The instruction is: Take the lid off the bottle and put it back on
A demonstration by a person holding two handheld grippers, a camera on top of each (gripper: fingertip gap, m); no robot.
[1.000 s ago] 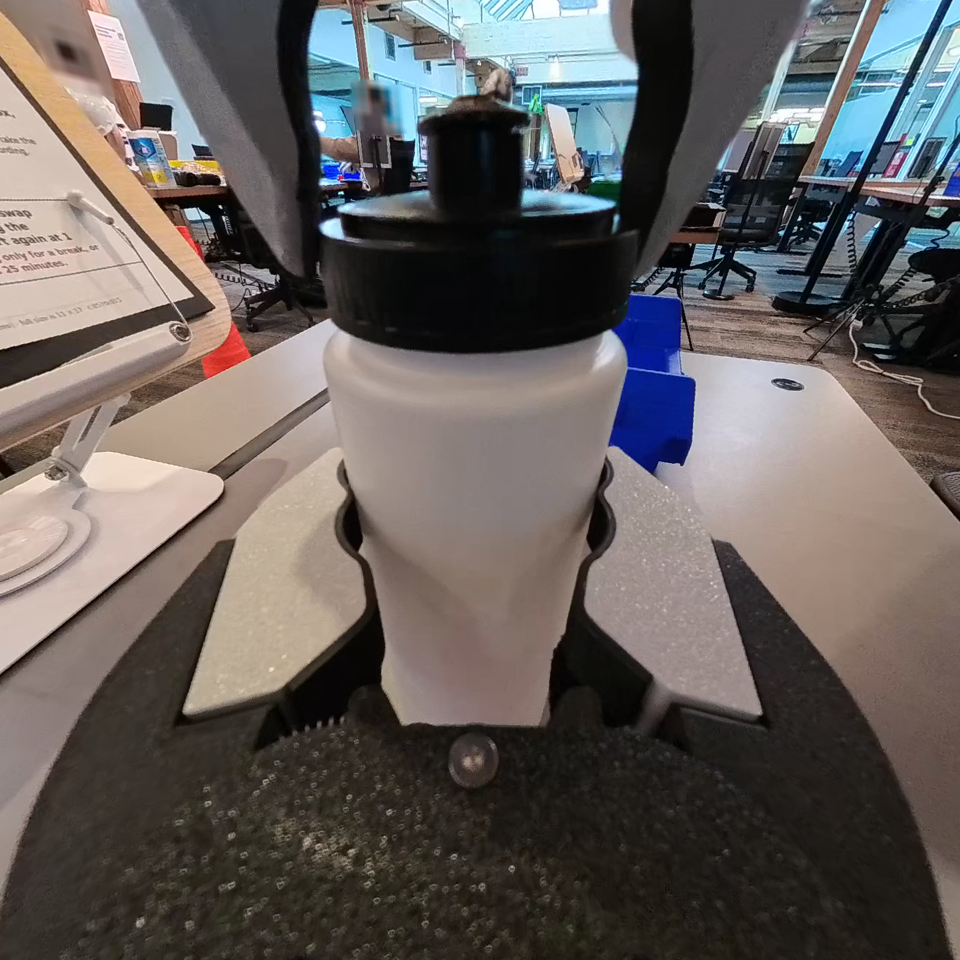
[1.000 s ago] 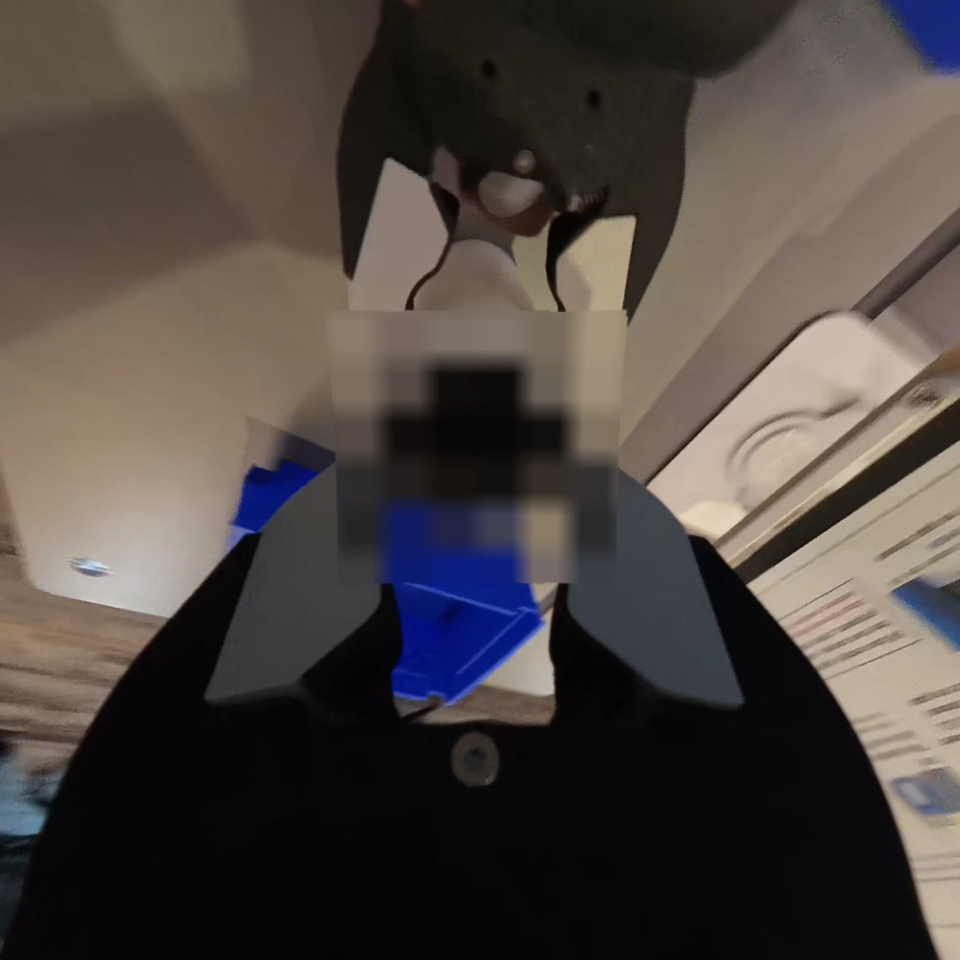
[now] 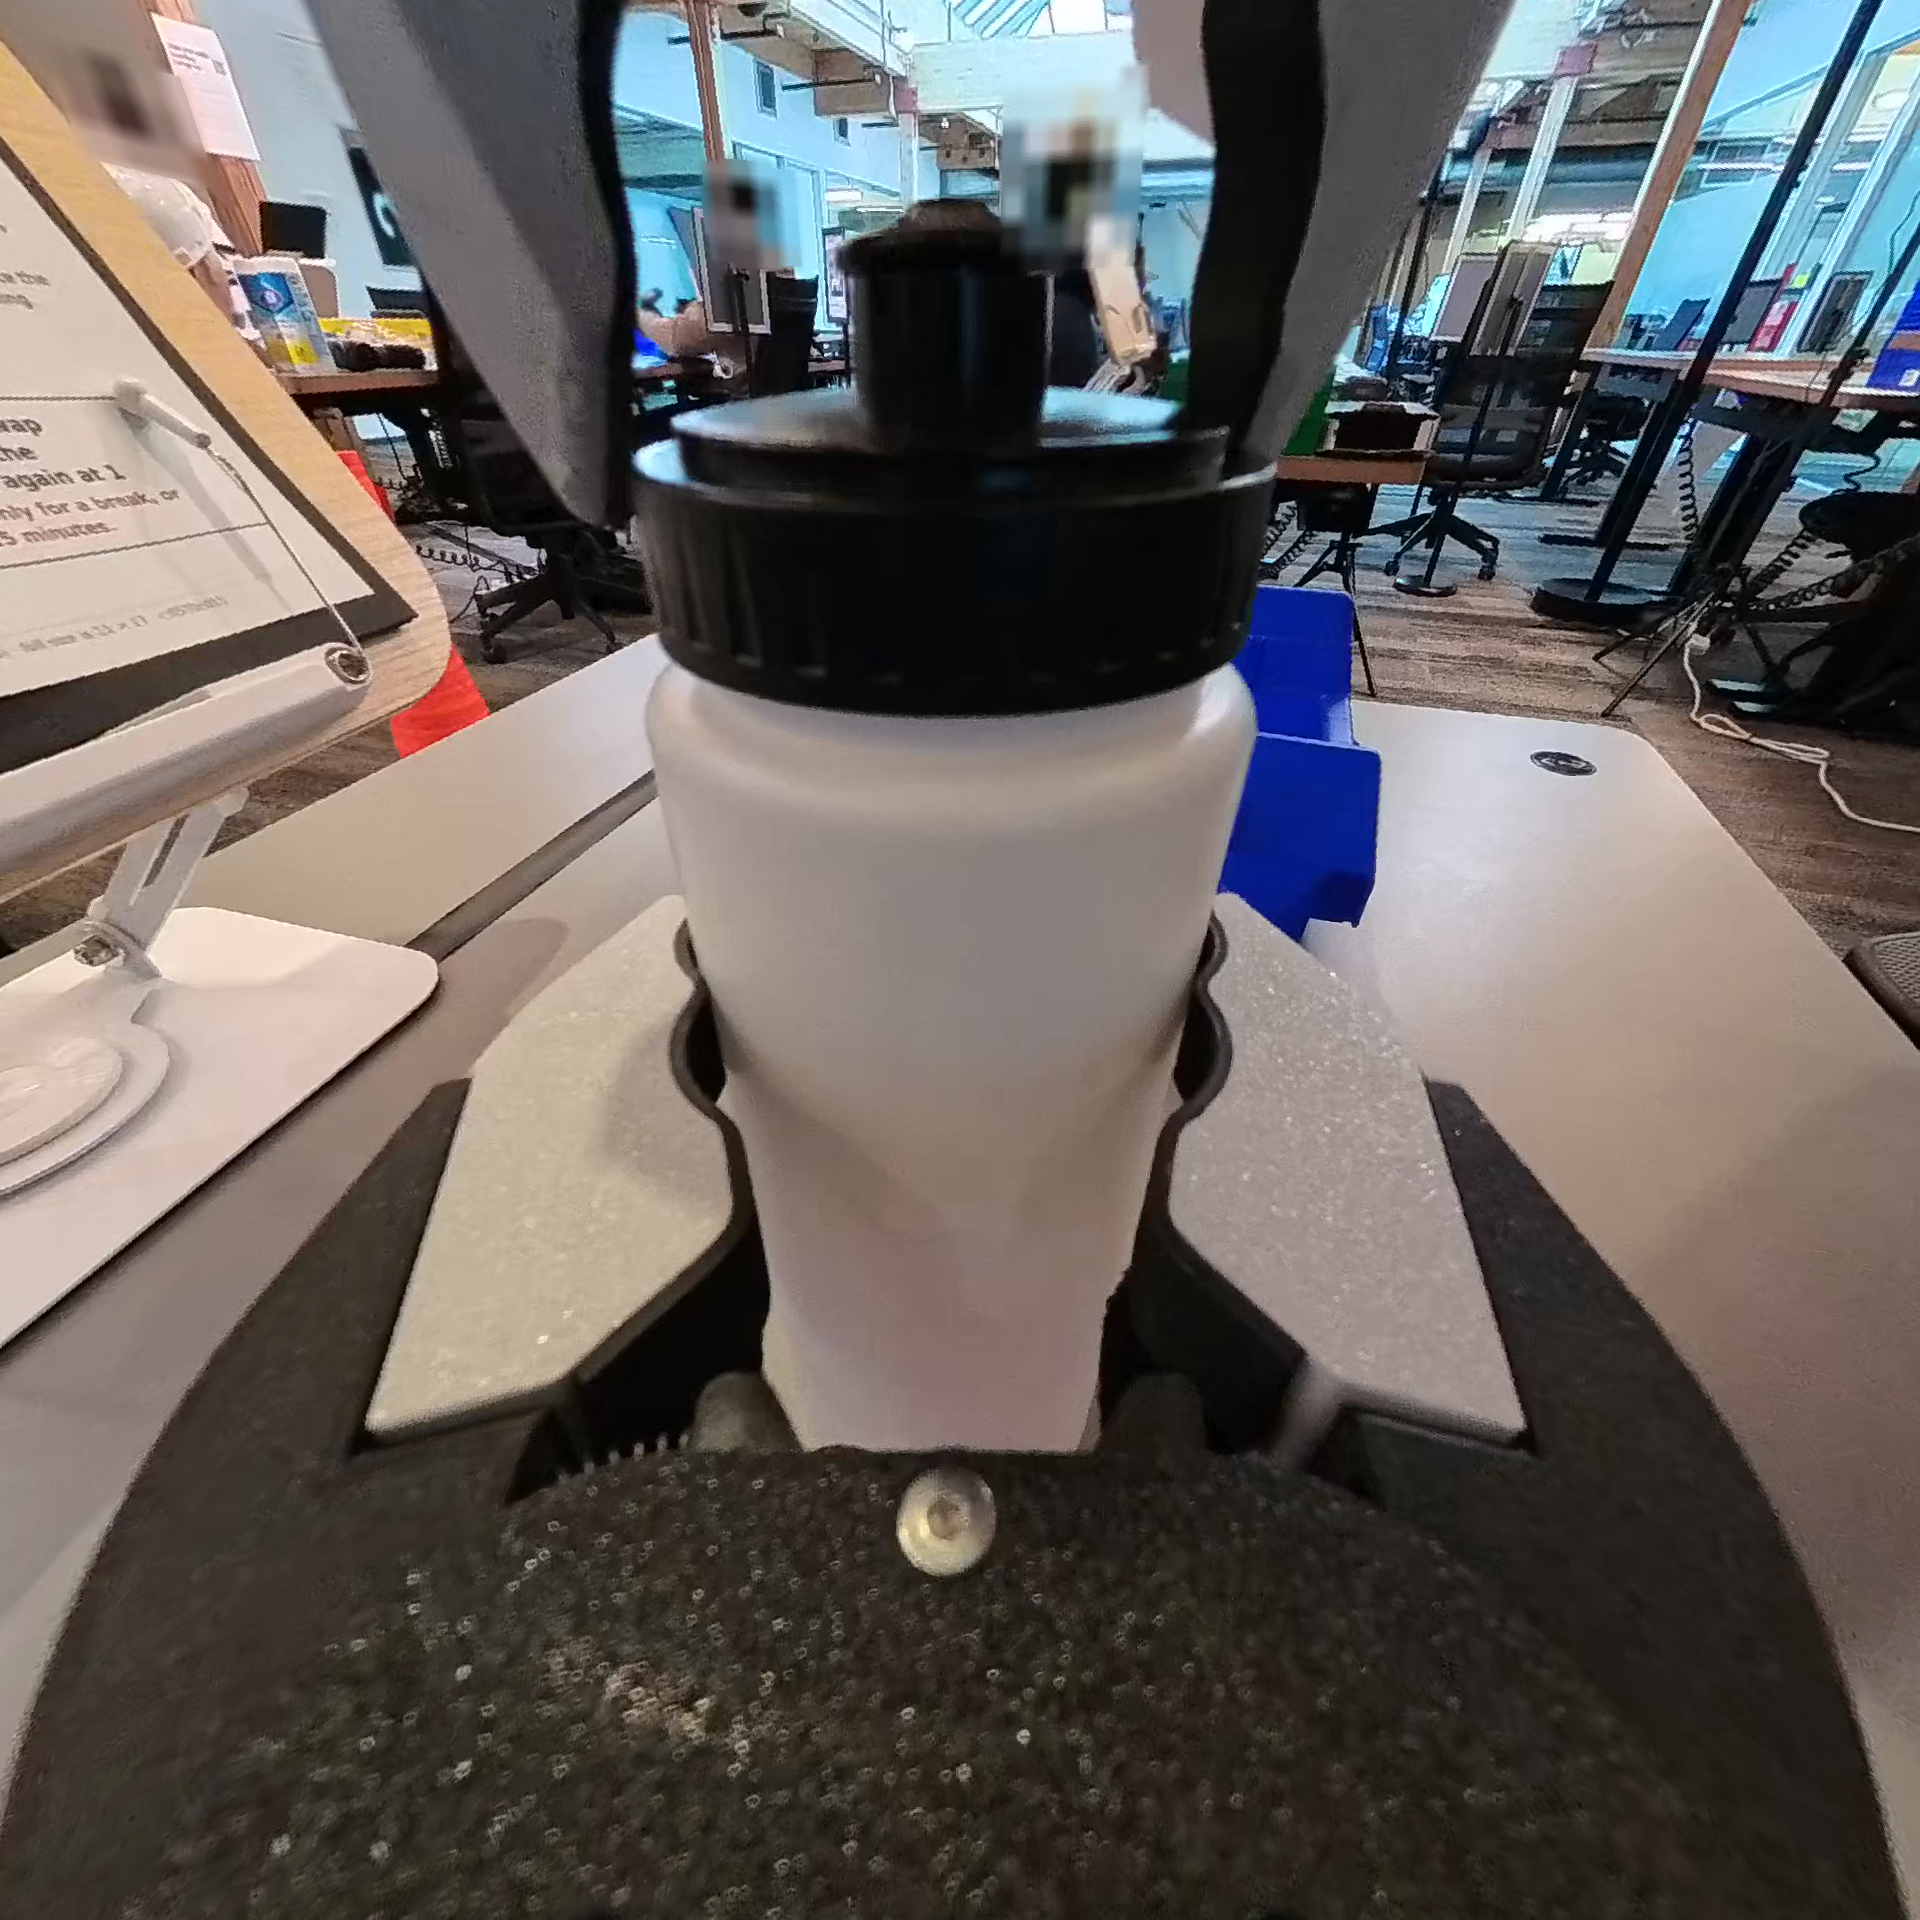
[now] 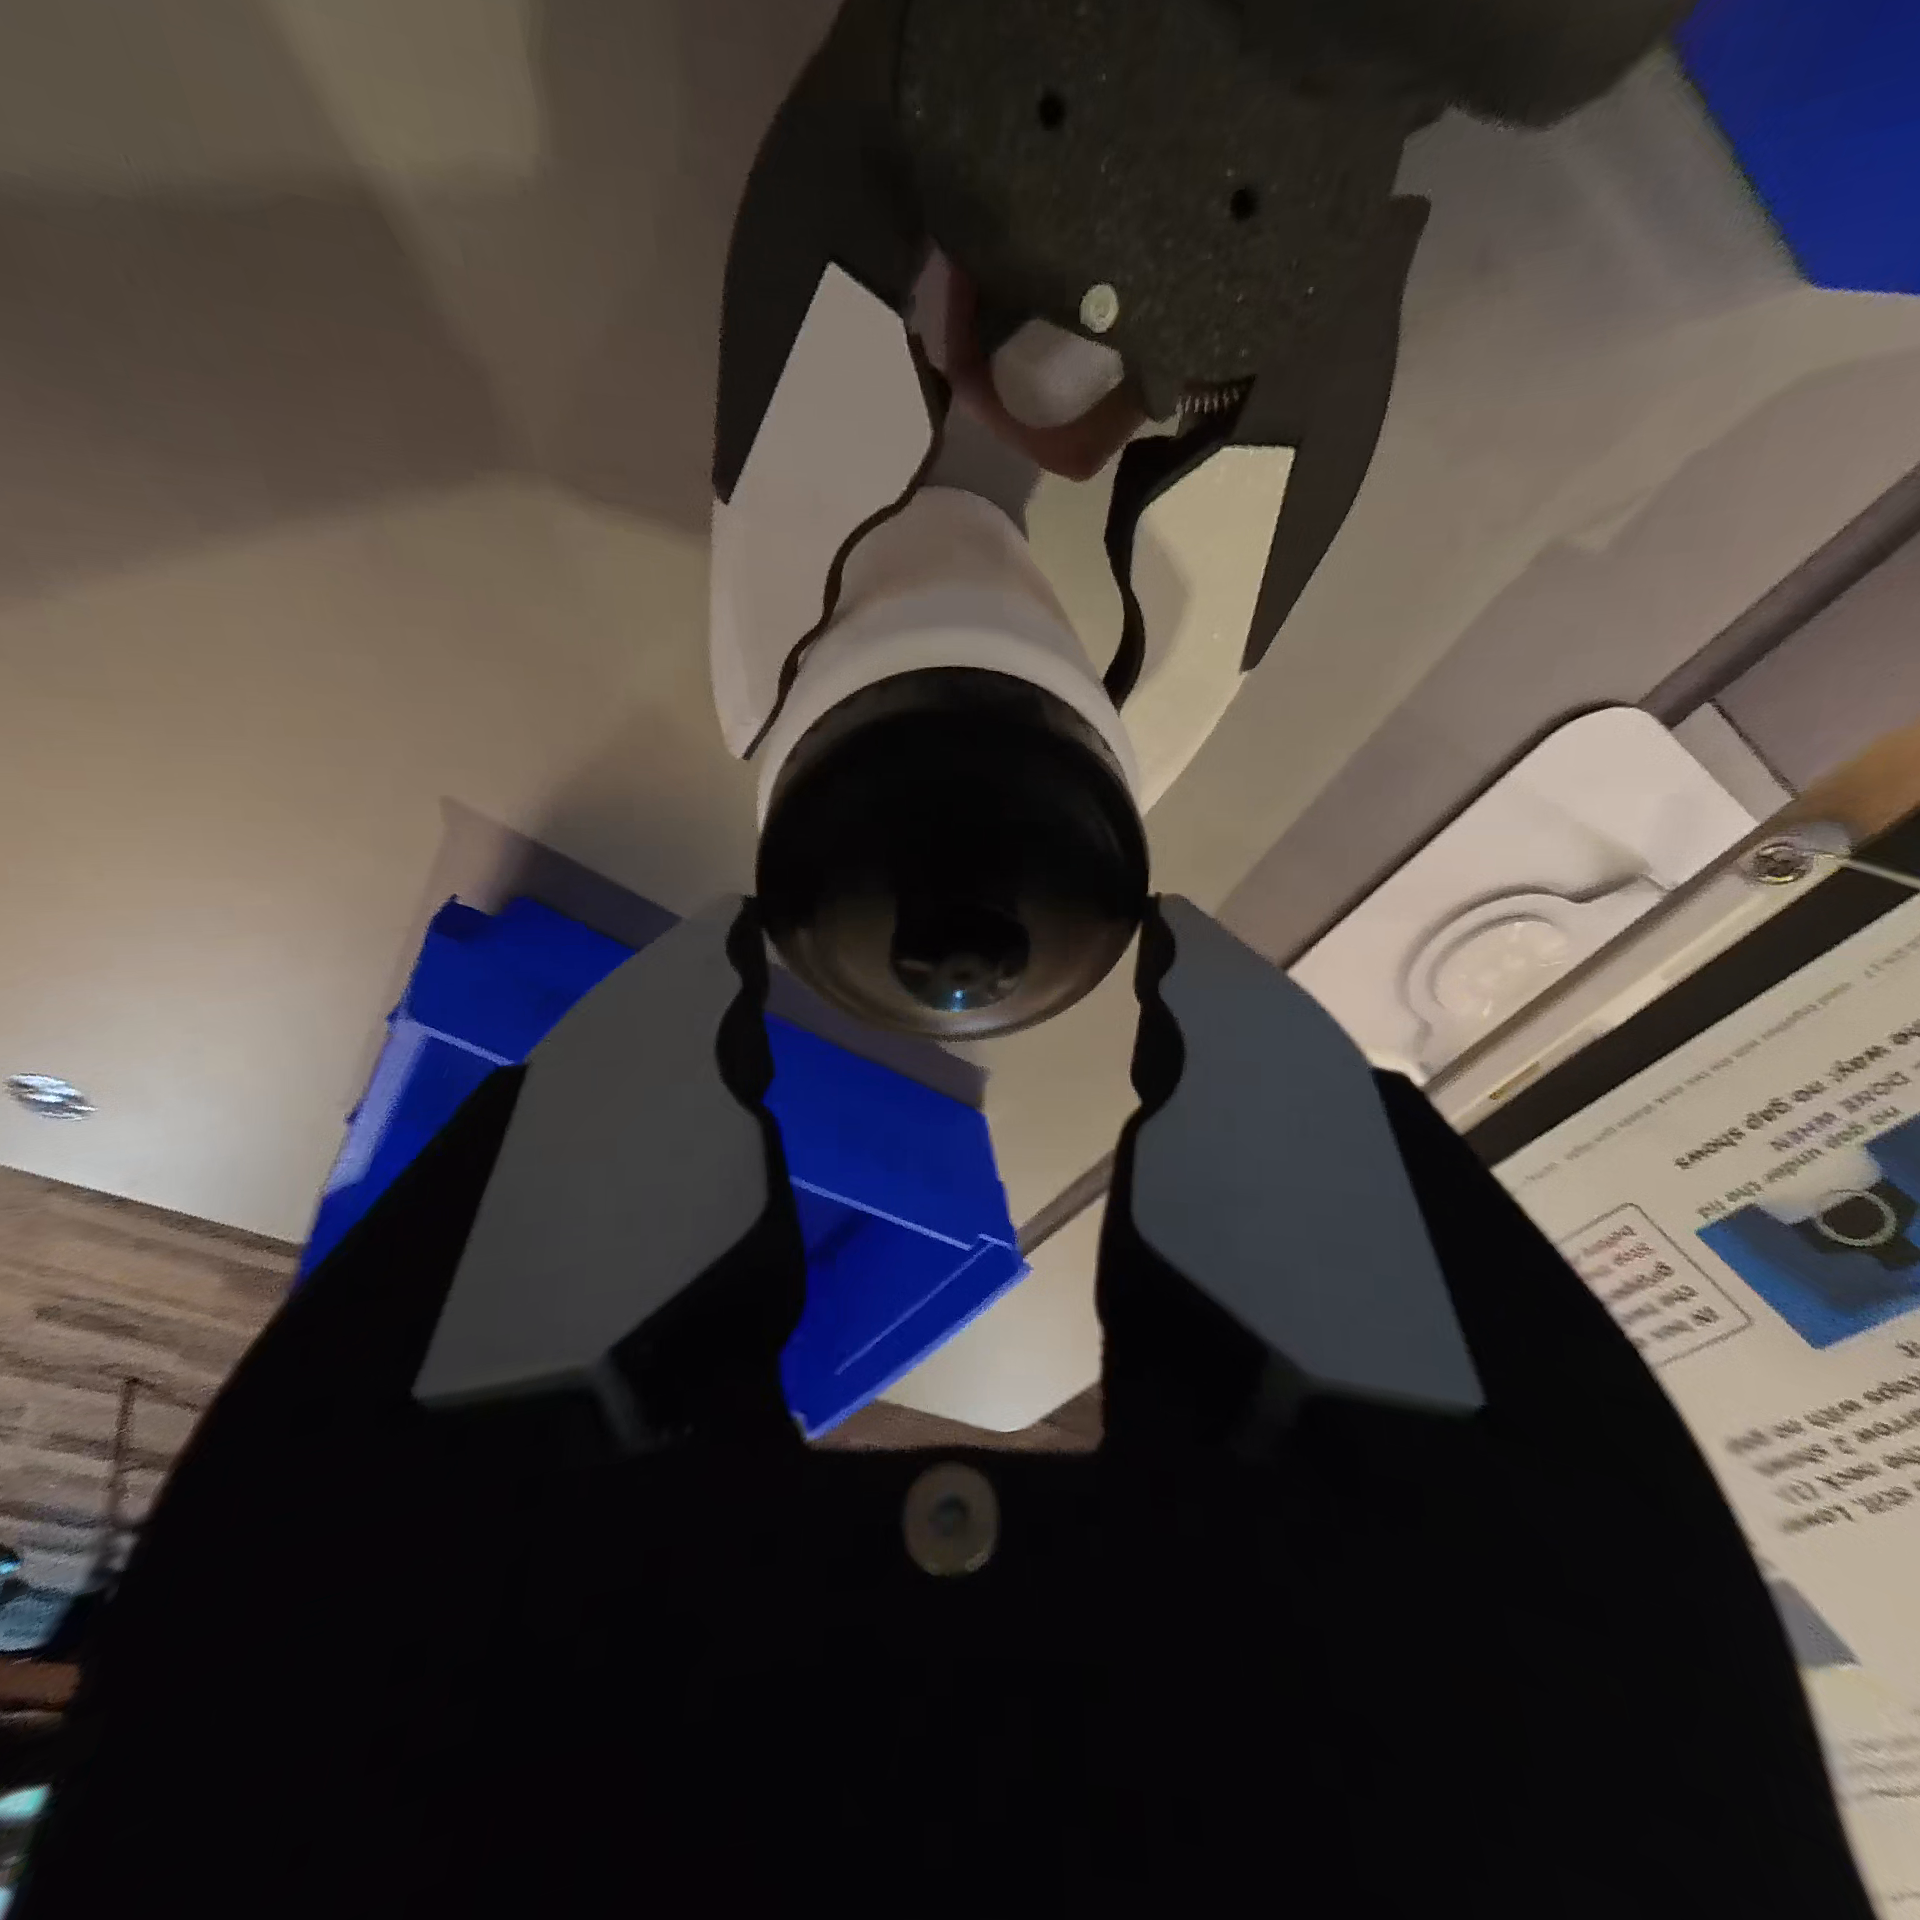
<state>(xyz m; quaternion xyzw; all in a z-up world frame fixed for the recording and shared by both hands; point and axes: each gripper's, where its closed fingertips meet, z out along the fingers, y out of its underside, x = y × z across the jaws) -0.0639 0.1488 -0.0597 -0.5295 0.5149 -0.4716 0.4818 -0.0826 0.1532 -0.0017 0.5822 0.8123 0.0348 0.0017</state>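
The left gripper (image 3: 951, 1039) was clamped on the white bottle (image 3: 951, 987) at centre, above the table (image 3: 1558, 987); the right gripper (image 4: 948, 925), from 12 o'clock, pinched the black lid (image 3: 951, 582), seemingly mid-twist. Next called for turning; thread progress stayed hidden, and a mosaic patch blurred the spout

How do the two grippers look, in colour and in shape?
Both look alike. The left gripper has a black, grainy body with a silver screw. Its fingers are pale grey, flat wedges with wavy black inner edges. The right gripper has the same grey fingers and black body.
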